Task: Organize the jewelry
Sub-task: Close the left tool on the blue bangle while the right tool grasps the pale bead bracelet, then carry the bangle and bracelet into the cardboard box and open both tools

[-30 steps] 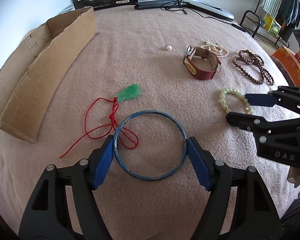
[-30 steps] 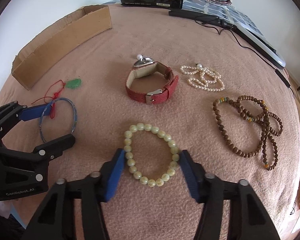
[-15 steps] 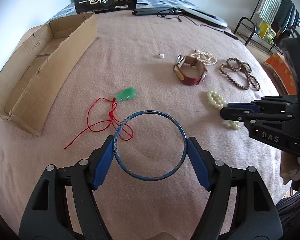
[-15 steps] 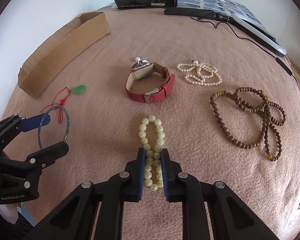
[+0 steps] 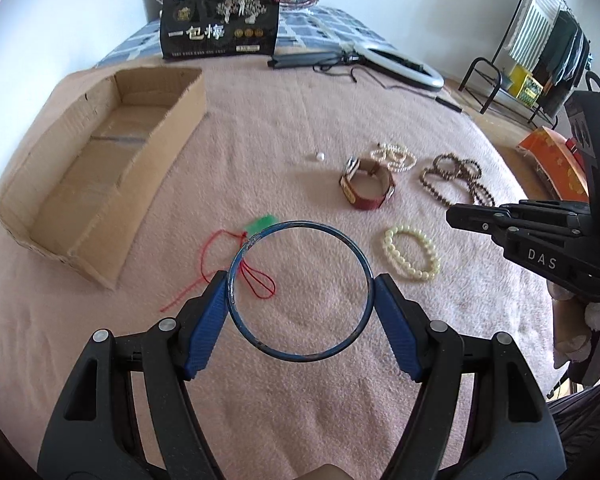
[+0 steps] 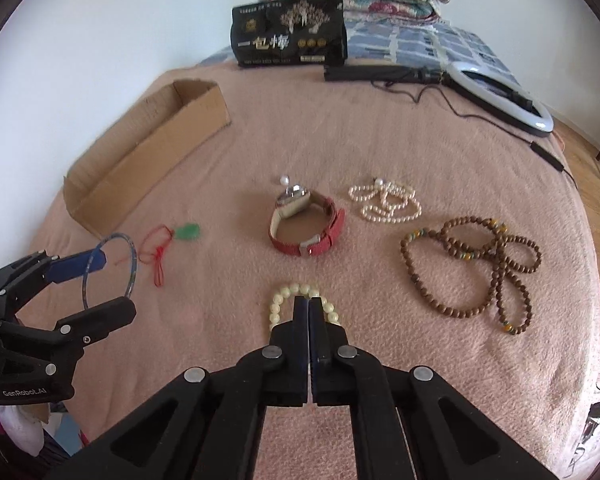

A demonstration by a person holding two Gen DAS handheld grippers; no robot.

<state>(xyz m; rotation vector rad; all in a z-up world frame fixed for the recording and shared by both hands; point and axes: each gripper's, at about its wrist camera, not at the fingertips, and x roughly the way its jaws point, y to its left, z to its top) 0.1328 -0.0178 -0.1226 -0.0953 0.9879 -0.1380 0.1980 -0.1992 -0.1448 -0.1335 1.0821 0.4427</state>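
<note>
My left gripper point(image 5: 300, 294) is shut on a blue bangle point(image 5: 300, 227) and holds it above the pink blanket; it shows at the left of the right wrist view point(image 6: 130, 258). My right gripper point(image 6: 309, 303) is shut, its fingers pressed together above the pale bead bracelet point(image 6: 278, 300). In the left wrist view that bracelet point(image 5: 411, 254) lies loose on the blanket, apart from the right gripper point(image 5: 454, 213). A green pendant on red cord point(image 6: 188, 231), a red-strap watch point(image 6: 308, 224), a pearl strand point(image 6: 386, 204) and brown beads point(image 6: 480, 268) lie on the blanket.
An open cardboard box point(image 5: 100, 168) stands at the left. A loose pearl point(image 5: 320, 156) lies beside the watch. A black package point(image 6: 288, 32), a ring light point(image 6: 500, 92) and cables are at the far edge. A clothes rack point(image 5: 540, 60) stands right.
My left gripper has lifted the blue bangle off the blanket. My right gripper closed around the pale bracelet, then rose; the bracelet now lies loose on the blanket, slipped from the shut fingers.
</note>
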